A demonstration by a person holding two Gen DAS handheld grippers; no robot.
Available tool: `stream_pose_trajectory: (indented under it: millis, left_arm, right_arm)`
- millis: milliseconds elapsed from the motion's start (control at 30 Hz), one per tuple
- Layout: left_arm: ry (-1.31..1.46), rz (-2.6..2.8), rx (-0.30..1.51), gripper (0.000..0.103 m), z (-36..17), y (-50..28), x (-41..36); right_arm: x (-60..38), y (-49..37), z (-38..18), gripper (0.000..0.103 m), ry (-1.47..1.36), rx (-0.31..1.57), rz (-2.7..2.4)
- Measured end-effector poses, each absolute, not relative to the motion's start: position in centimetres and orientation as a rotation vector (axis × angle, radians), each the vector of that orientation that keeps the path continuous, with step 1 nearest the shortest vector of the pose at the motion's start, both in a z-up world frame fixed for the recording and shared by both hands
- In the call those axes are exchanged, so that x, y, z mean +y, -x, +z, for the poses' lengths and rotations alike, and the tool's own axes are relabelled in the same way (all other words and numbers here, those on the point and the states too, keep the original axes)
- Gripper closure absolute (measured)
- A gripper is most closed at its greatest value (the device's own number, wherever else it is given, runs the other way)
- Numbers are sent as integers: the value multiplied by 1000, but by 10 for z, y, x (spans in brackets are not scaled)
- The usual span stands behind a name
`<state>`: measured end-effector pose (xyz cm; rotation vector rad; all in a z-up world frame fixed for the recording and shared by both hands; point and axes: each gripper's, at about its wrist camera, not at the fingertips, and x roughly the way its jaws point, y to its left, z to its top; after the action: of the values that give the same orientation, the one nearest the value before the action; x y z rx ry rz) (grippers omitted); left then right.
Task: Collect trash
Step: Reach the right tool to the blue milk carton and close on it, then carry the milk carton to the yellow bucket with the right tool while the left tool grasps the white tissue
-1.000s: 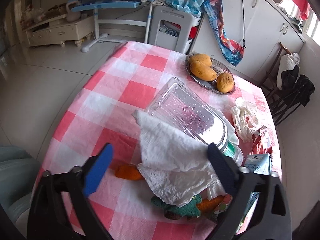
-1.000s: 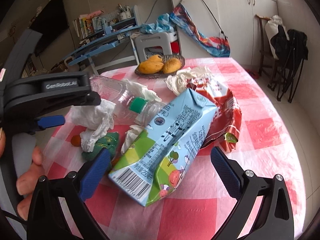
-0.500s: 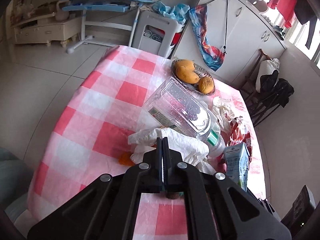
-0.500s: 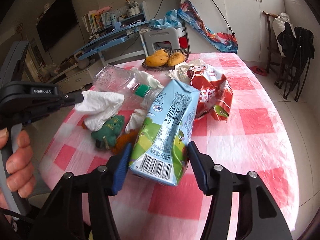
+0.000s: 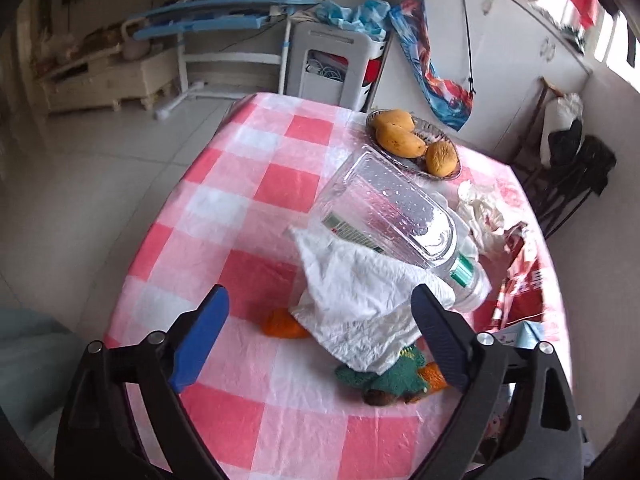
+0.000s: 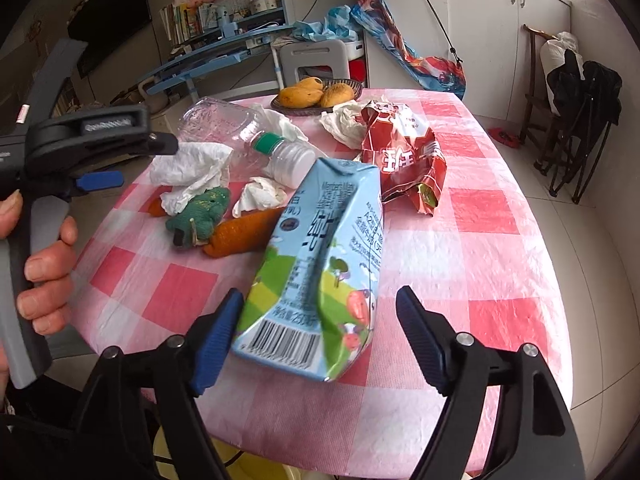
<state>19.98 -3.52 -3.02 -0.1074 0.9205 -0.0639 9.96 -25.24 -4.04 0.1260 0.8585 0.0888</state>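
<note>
Trash lies on a round table with a pink checked cloth (image 5: 256, 184). A crumpled white tissue (image 5: 360, 300) lies against an empty clear plastic bottle (image 5: 388, 212) with a green cap ring. My left gripper (image 5: 318, 336) is open, just in front of the tissue, holding nothing. In the right wrist view a blue milk carton (image 6: 320, 272) lies between the jaws of my right gripper (image 6: 320, 328), which is open; the left pad touches it, the right pad stands apart. A red snack bag (image 6: 404, 156) and more crumpled tissues (image 6: 344, 124) lie behind.
A knitted carrot toy (image 6: 240, 232) with a green top (image 5: 384, 376) lies beside the tissue. A dish of mangoes (image 5: 412, 140) stands at the table's far edge. A folding chair with dark clothes (image 6: 576, 100) stands to the right. Something yellow (image 6: 256, 468) shows under the table's near edge.
My left gripper was shut on the tissue and lifted; now it is open and the tissue lies on the table. My right gripper, shut on the carton half a second ago, has opened.
</note>
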Motion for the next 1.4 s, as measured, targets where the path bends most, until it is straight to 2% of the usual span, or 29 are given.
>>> stream_pose_trajectory:
  millis: [200, 233, 267, 300, 333, 367, 433, 700, 833, 1100, 1400]
  left_arm:
    - [0, -74, 949, 14, -48, -217, -65]
    - [25, -92, 955, 24, -50, -218, -65]
    - [69, -123, 971, 44, -52, -220, -63]
    - [98, -144, 982, 56, -54, -222, -62]
    - [130, -162, 1000, 82, -57, -224, -58]
    - [155, -173, 1011, 93, -59, -225, -54]
    - [208, -194, 1007, 100, -59, -222, -48]
    - [308, -271, 802, 100, -9, -178, -15]
    - [270, -280, 742, 100, 12, -159, -8]
    - [249, -250, 749, 100, 20, -125, 17]
    - [209, -242, 777, 100, 15, -77, 30]
  right_arm:
    - [-253, -102, -45, 27, -139, 854, 94]
    - [-253, -103, -45, 34, -141, 852, 99]
    - [-253, -104, -46, 39, -138, 854, 99]
    - [-254, -105, -46, 41, -135, 853, 98]
    - [-254, -104, -46, 42, -140, 851, 103]
    - [-255, -104, -46, 42, -145, 850, 107]
    - [-254, -101, -44, 42, -148, 836, 114]
    - [-254, -89, -30, 42, -202, 780, 164]
    - [-246, -80, -19, 42, -191, 750, 220]
    - [-211, -57, -8, 42, -91, 788, 457]
    - [-158, 0, -30, 42, 170, 981, 798]
